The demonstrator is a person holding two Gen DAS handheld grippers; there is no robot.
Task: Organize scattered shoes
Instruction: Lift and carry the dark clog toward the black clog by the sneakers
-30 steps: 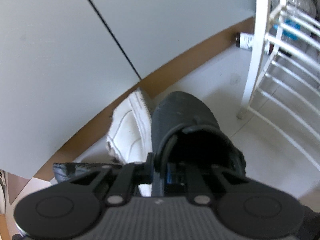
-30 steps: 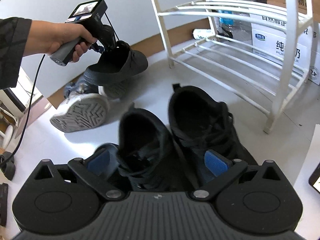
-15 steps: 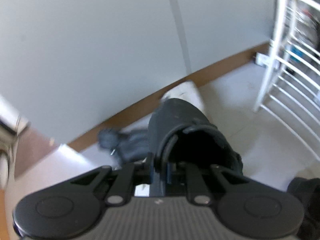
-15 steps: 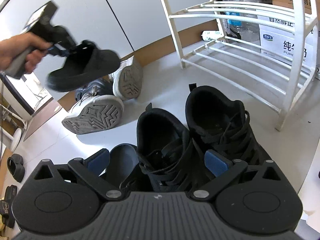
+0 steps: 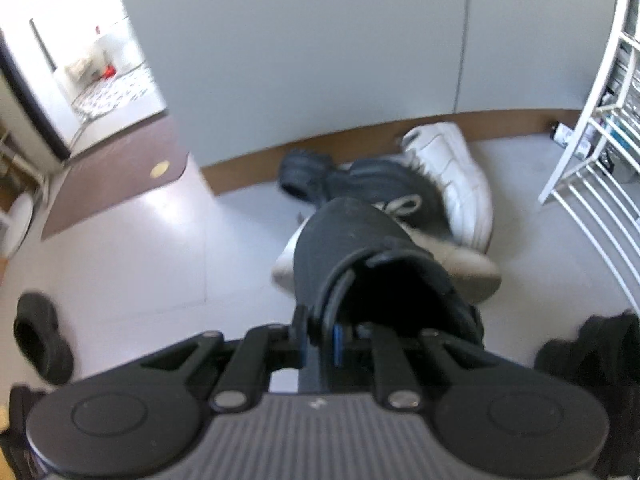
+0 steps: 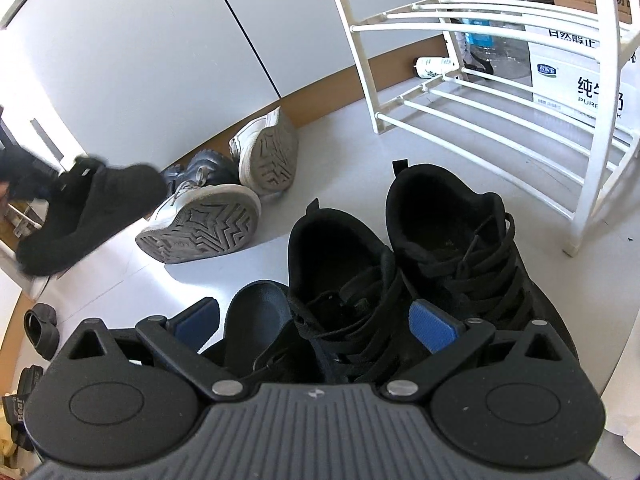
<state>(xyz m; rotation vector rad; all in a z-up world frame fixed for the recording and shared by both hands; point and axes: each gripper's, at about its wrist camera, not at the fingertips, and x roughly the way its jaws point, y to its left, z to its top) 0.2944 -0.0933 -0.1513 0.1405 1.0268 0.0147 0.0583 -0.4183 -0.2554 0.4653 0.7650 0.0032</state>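
Left tool steeply down, clamped on black slipper's rim; right tool agape, empty.

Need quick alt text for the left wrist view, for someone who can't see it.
The left gripper is shut on the heel rim of a black slipper, held above the floor. Behind it lie white sneakers by the baseboard, with a white rack at right.
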